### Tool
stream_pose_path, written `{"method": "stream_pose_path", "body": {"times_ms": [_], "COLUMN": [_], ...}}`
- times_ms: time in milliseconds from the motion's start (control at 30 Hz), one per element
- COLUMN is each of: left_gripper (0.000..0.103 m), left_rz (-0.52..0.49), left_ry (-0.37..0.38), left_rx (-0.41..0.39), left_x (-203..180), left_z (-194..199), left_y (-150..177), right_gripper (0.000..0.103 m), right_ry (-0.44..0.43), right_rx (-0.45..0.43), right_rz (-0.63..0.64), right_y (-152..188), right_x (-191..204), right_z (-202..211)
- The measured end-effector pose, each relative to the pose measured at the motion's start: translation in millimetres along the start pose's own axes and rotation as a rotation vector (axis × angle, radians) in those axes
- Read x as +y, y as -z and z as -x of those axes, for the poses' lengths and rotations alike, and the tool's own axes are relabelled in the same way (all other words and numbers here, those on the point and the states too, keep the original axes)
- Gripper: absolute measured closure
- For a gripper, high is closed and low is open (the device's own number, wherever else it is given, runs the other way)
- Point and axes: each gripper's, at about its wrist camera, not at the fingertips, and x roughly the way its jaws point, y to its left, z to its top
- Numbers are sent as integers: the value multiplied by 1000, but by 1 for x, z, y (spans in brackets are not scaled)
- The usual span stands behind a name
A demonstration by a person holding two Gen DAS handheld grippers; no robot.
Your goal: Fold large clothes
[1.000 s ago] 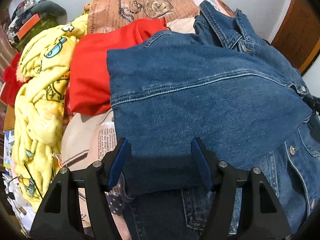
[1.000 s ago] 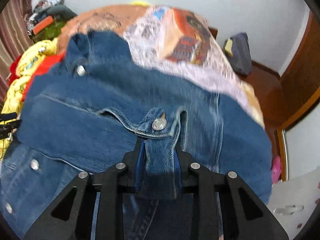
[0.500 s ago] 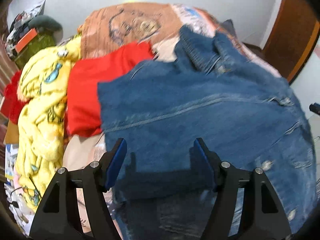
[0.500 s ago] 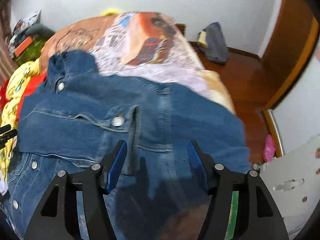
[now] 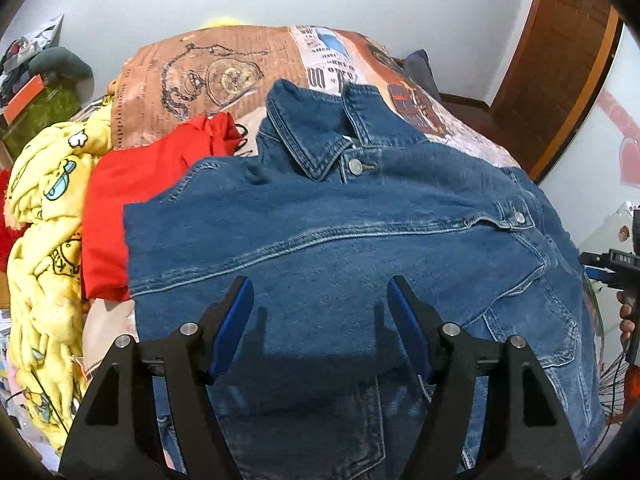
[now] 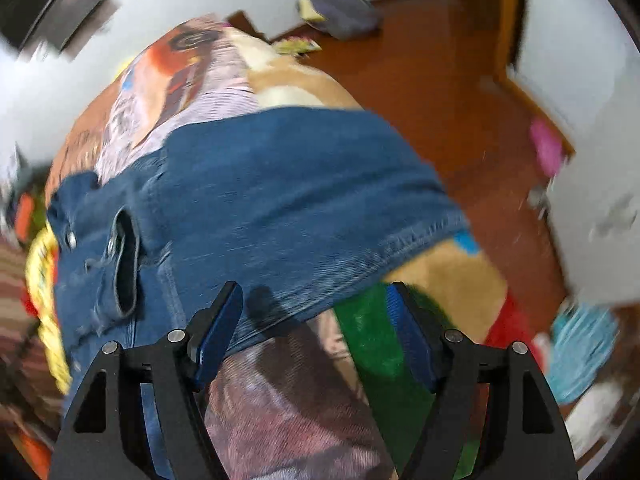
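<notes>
While both sleeves seem already folded across its front, the denim jacket is spread on the bed at frame centre, collar uppermost; a lengthwise fold is judged still outstanding. The left gripper and right gripper are held with jaws wide, gripping nothing.

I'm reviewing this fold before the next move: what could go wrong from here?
Both sleeves of the denim jacket lie loosely across it, with both grippers open, so a tug may undo them. Its edge sits near the side of the bed and could slide off. The red garment touches its left side and might get dragged along.
</notes>
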Motion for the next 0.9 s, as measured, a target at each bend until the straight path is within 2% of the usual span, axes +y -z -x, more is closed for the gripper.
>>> {"method": "stream_pose_path", "body": {"times_ms": [100, 267, 367, 433, 467, 500, 567, 667, 767, 900], "left_gripper": [35, 35, 35, 35, 35, 35, 35, 35, 35, 35], "left_rz": [13, 44, 54, 53, 52, 52, 53, 56, 57, 49], "left_ry": [2, -7, -12, -16, -19, -23, -23, -19, -12, -11], "left_rx": [10, 18, 16, 18, 17, 16, 14, 8, 9, 6], "left_x": [1, 7, 12, 13, 14, 15, 17, 19, 21, 20], "left_z": [-3, -4, -3, -3, -2, -2, -1, 1, 2, 4], "left_y": [2, 4, 7, 8, 9, 10, 11, 14, 16, 19], "right_gripper": [30, 29, 35, 53, 59, 72, 79, 88, 92, 92], "right_ry": [-71, -113, -87, -40, -17, 20, 50, 41, 23, -33], "right_rx": [-11, -62, -94, -114, -123, -135, -157, -204, -269, -356], "right_rz": [-82, -189, -235, -249, -244, -228, -195, -159, -90, 39], "right_y": [-4, -19, -28, -29, -30, -31, -32, -28, -28, -28], "right_x": [-11, -20, -25, -21, -21, -18, -13, -7, 10, 55], "right_z": [-11, -27, -29, -28, -25, -22, -15, 4, 30, 71]}}
